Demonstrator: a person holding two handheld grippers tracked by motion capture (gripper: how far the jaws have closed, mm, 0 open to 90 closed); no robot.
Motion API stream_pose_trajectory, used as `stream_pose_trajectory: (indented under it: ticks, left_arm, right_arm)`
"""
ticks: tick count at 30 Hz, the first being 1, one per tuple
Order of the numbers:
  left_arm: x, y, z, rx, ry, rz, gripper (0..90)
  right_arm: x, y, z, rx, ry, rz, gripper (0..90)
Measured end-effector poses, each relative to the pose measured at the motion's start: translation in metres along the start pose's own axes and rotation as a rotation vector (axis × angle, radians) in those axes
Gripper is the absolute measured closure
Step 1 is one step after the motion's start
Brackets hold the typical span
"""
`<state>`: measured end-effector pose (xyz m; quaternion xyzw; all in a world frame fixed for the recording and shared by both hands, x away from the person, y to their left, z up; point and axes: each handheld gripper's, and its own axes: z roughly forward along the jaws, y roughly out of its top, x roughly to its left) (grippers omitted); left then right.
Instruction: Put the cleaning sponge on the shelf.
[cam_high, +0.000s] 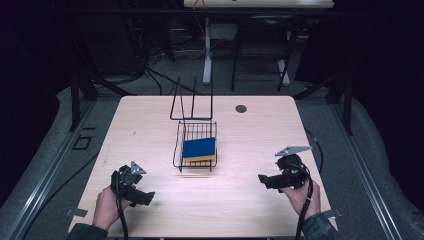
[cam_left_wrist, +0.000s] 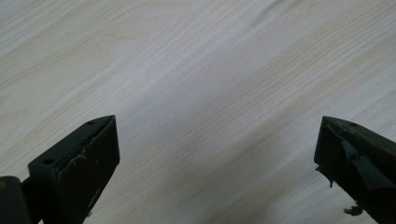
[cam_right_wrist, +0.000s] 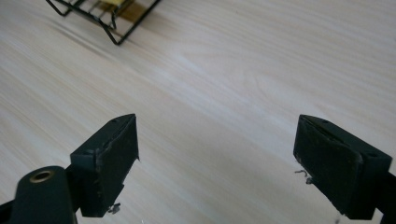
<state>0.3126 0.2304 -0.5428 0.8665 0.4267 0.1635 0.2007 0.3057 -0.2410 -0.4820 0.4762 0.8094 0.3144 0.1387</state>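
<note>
- A black wire basket (cam_high: 195, 145) stands near the middle of the pale wooden desk (cam_high: 150, 125), and its near corner also shows at the top left of the right gripper view.
- In the basket lies a sponge (cam_high: 199, 149), blue on top with a yellow layer under it, toward the basket's right side.
- Just behind the basket, on the far side, stands an upright black wire rack (cam_high: 192, 102).
- The left tongs (cam_high: 148, 198) are held low over the near left part of the desk, well apart from the basket; the jaws stand wide, with bare wood between them.
- The right tongs (cam_high: 262, 179) are at the near right, pointing left toward the basket but well short of it; these jaws are also wide, with nothing in them.
- A small dark round hole (cam_high: 241, 108) sits in the desk top at the far right.
</note>
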Motion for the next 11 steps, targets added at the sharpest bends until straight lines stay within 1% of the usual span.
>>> stream_pose_trajectory:
  ticks: [3, 4, 7, 8, 10, 11]
  left_arm:
    - [0.001, 0.000, 0.001, 0.000, -0.011, -0.004, 0.3]
    - [0.002, 0.000, 0.002, 0.005, -0.012, 0.004, 0.3]
    - [0.001, 0.001, 0.004, 0.004, -0.016, 0.005, 0.2]
    - [0.002, 0.001, 0.005, 0.005, -0.011, 0.009, 0.0]
    - [0.004, 0.000, 0.006, 0.004, -0.018, 0.001, 0.0]
    - [0.005, -0.001, 0.008, 0.003, -0.023, -0.006, 0.0]
  right_arm:
    - [-0.003, -0.015, -0.001, 0.000, -0.007, 0.018, 13.4]
    - [-0.003, -0.019, -0.001, 0.007, -0.009, 0.021, 13.4]
    - [-0.005, -0.029, 0.002, 0.022, -0.019, 0.013, 12.4]
    - [-0.004, -0.031, 0.004, 0.025, -0.023, 0.015, 11.4]
    - [-0.004, -0.036, 0.007, 0.035, -0.041, 0.007, 8.9]
    - [-0.005, -0.037, 0.008, 0.043, -0.041, 0.008, 7.8]
